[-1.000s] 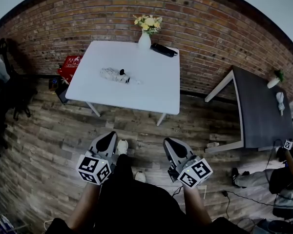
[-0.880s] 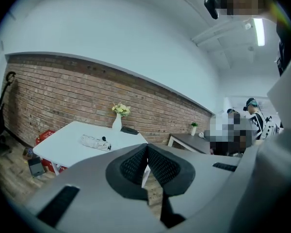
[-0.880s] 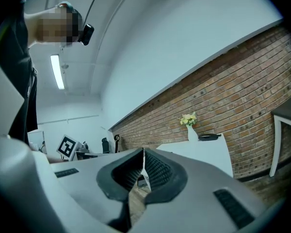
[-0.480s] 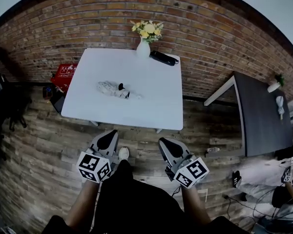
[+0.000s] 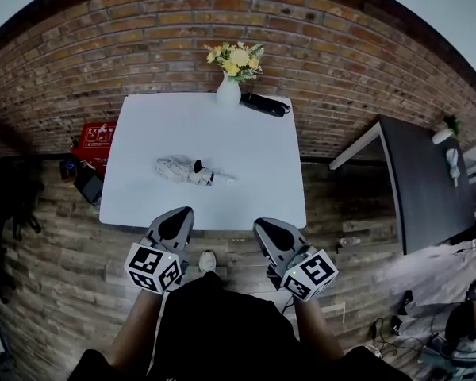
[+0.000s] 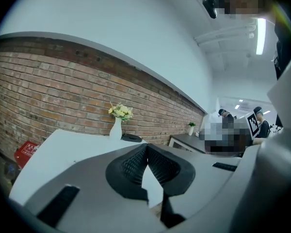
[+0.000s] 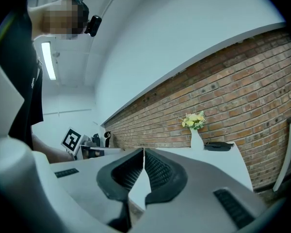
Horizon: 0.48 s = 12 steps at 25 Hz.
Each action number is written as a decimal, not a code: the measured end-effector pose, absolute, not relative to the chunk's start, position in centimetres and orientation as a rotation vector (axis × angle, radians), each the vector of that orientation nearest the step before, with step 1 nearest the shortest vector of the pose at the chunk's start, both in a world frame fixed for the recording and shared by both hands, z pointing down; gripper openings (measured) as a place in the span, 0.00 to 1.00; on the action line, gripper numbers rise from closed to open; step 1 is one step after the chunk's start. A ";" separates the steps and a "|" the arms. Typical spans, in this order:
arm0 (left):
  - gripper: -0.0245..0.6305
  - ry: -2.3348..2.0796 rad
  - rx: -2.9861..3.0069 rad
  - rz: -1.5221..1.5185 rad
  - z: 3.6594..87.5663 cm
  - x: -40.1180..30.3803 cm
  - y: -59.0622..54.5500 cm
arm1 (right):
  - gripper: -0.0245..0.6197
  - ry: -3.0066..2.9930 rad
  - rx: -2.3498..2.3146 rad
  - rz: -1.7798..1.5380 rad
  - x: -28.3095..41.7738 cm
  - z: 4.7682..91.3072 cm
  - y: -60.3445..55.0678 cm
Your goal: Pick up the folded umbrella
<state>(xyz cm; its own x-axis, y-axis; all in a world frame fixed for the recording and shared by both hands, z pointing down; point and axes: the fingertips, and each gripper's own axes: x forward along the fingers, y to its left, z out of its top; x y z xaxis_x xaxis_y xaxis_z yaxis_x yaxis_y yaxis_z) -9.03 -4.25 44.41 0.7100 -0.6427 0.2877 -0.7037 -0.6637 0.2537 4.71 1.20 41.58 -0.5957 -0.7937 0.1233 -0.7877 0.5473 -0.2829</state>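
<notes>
The folded umbrella (image 5: 186, 171), pale grey with a dark handle end, lies on the white table (image 5: 254, 173) left of its middle. My left gripper (image 5: 177, 221) hovers at the table's near edge, its jaws shut with nothing between them. To its right my right gripper (image 5: 266, 232) is at the same edge, also shut and empty. Both point toward the table, short of the umbrella. In the left gripper view the left gripper (image 6: 146, 149) has its jaw tips pressed together; the umbrella is hidden behind them. The right gripper (image 7: 143, 153) looks the same in the right gripper view.
A white vase of yellow flowers (image 5: 231, 74) and a black case (image 5: 264, 104) stand at the table's far edge against the brick wall (image 5: 143, 46). A red box (image 5: 95, 137) sits on the floor at left. A dark table (image 5: 424, 177) stands at right.
The table and umbrella have drawn nearer in the head view. Both grippers, earlier over the wooden floor, now reach the table's near edge. Both stay shut.
</notes>
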 end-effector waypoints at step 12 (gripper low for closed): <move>0.06 -0.949 2.596 0.250 46.0 -11.9 -11.3 | 0.07 2.709 -1.497 -0.512 1.5 42.2 -5.6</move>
